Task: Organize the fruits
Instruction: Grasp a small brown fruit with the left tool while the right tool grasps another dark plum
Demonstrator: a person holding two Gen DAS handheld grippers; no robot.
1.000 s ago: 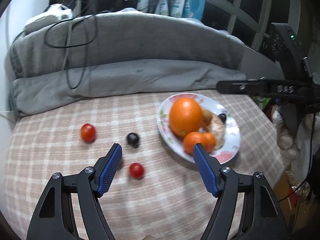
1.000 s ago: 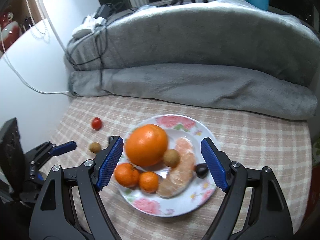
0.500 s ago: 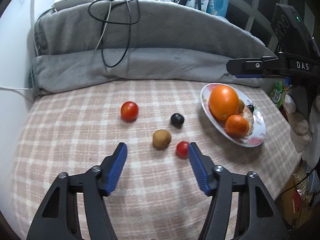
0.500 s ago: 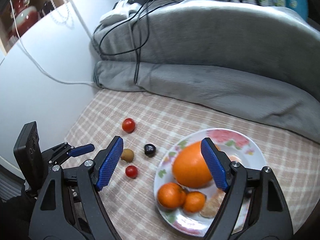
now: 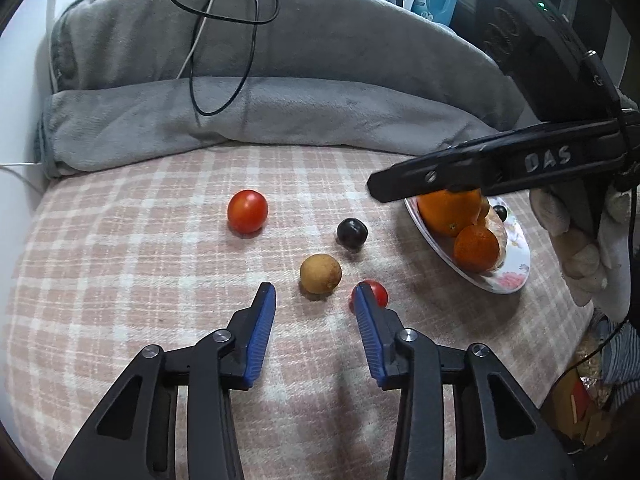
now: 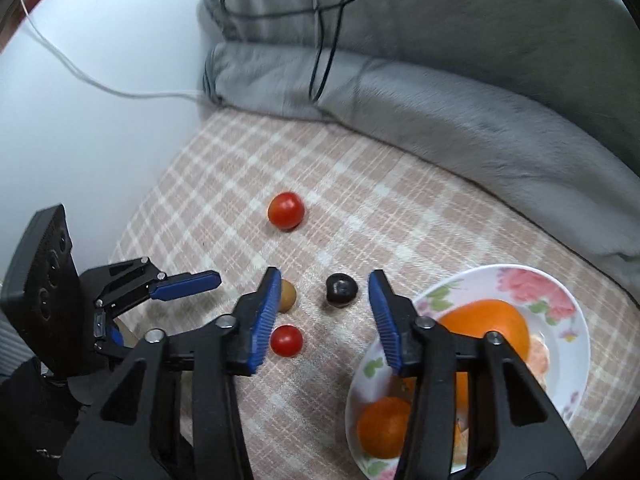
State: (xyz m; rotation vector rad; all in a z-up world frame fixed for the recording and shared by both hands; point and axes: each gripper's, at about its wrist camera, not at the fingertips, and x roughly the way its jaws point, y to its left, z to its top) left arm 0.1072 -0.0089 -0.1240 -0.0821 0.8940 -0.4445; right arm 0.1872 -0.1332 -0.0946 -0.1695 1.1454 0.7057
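Fruits lie loose on a pink-and-cream checked woven cloth over the surface: a glossy round larger red tomato, a shiny dark plum-like fruit, a matte tan round fruit with a rough skin, and a smaller red cherry tomato. To the right, a glazed white plate with pink flower print holds a big dimpled orange, small mandarins and peeled segments.

The left tool hovers over the cloth, its ribbed blue pads closing with nothing between them; the tan fruit sits just beyond the tips, the small tomato touching or just behind the right pad.

The right tool points down over the loose fruits, jaws closing, gripping nothing; in its view the dark fruit shows between the pads but lies on the cloth below, apart from them.

A soft grey plush blanket is folded behind, with black cables draped on it.
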